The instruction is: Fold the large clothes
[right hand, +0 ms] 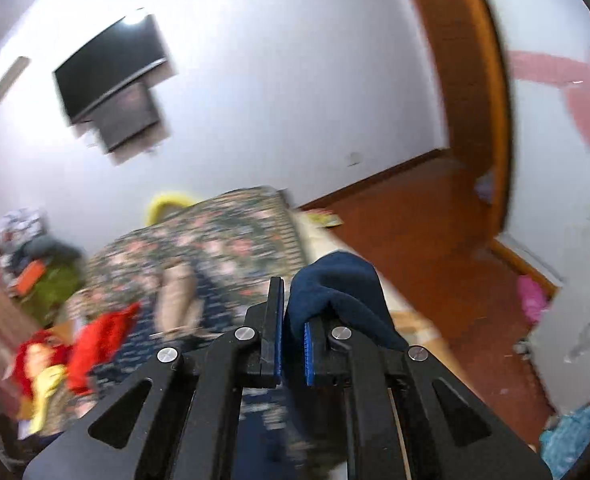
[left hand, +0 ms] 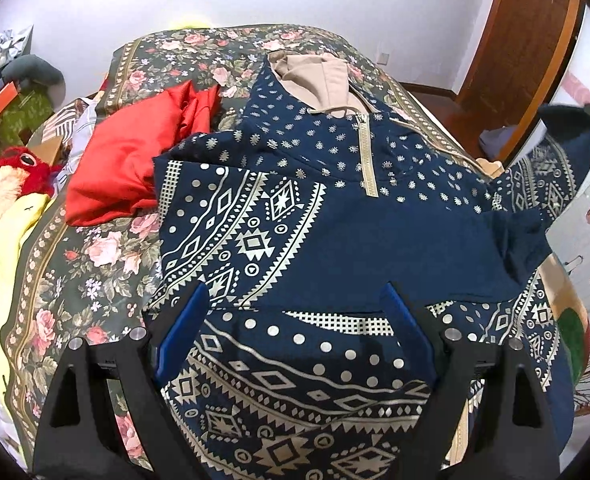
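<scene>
From my left wrist camera, the left gripper [left hand: 295,312] hangs with fingers spread wide, holding nothing, directly over the navy patterned hoodie [left hand: 335,216], which lies flat on the floral bedspread [left hand: 95,256], its long axis running away toward the tan-lined hood. From my right wrist camera, blurred, the right gripper [right hand: 293,332] pinches a soft navy cuff [right hand: 335,284] raised off the bed's right side.

Left tool [left hand: 295,312] spread wide, right tool [right hand: 293,320] nearly closed, pinching fabric
</scene>
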Demonstrator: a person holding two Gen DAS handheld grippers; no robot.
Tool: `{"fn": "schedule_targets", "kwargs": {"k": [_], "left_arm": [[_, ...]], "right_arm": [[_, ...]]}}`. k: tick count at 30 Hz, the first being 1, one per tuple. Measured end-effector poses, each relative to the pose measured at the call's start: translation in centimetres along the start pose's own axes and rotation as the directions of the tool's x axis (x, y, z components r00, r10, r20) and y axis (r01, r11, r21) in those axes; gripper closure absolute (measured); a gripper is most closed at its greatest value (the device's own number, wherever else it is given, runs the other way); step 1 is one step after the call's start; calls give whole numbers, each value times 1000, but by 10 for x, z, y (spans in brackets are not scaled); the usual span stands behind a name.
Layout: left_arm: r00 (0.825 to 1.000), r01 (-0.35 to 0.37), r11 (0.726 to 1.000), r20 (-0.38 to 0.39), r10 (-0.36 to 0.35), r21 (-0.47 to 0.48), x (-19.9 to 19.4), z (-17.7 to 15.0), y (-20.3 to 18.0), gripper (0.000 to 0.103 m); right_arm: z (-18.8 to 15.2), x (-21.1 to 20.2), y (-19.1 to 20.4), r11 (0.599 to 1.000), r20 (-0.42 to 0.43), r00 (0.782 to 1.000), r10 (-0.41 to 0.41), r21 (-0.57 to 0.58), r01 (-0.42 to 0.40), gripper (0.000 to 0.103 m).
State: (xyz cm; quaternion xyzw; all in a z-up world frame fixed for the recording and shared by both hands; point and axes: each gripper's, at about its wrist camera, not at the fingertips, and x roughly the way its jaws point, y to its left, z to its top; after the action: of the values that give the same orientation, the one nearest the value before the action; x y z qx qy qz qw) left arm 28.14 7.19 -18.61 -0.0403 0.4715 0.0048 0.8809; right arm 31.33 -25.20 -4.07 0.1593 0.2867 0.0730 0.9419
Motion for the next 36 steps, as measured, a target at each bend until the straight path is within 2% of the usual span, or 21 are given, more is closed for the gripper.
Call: {"fn": "schedule_targets", "kwargs": {"k": [4, 6, 10, 13, 18, 21, 26, 27, 29, 31, 32, 33, 36], "left_arm": [[1000, -3, 1000, 12, 3, -11, -8, -5, 9, 15], [1000, -6, 1000, 16, 6, -18, -11, -7, 14, 15], [1000, -5, 999, 19, 6, -47, -16, -12, 26, 15], [1000, 0, 998, 19, 1, -68, -17, -16, 35, 15], [1000, -6, 996, 20, 8, -90, -19, -23, 47, 15], [1000, -12, 995, 16, 14, -95, -20, -28, 53, 15], [1000, -16, 994, 4, 16, -104, -18, -33, 58, 15], [1000, -15, 994, 1, 15, -106, -17, -33, 58, 15], [1000, -14, 994, -4, 14, -107, -16, -33, 57, 15], [1000, -12, 995, -6, 11, -99, -16, -31, 53, 15], [1000, -10, 996, -5, 10, -93, -16, -31, 50, 15], [1000, -9, 996, -3, 9, -83, -17, -29, 47, 15], [1000, -7, 999, 7, 7, -49, -20, -24, 35, 15]], "right_arm": [[-14, 12, 32, 994, -84, 990, 111, -3, -112, 96], [-26, 24, 52, 986, -147, 976, 161, -11, -164, 96], [-57, 51, 83, 977, -265, 944, 195, -36, -212, 96], [-87, 76, 103, 973, -367, 910, 192, -53, -227, 96], [-137, 119, 123, 976, -546, 822, 163, -33, -215, 96], [-160, 127, 123, 979, -614, 774, 158, -4, -203, 95], [-174, 123, 124, 984, -677, 728, 110, -31, -178, 91], [-176, 123, 123, 984, -694, 713, 102, -35, -175, 88], [-177, 120, 123, 982, -707, 699, 112, -32, -189, 81], [-174, 114, 123, 976, -715, 686, 135, -22, -216, 58], [-172, 110, 123, 973, -719, 680, 144, -22, -229, 53], [-169, 105, 124, 970, -718, 680, 148, -29, -242, 46], [-159, 89, 122, 960, -702, 697, 149, -65, -272, 44]]}}
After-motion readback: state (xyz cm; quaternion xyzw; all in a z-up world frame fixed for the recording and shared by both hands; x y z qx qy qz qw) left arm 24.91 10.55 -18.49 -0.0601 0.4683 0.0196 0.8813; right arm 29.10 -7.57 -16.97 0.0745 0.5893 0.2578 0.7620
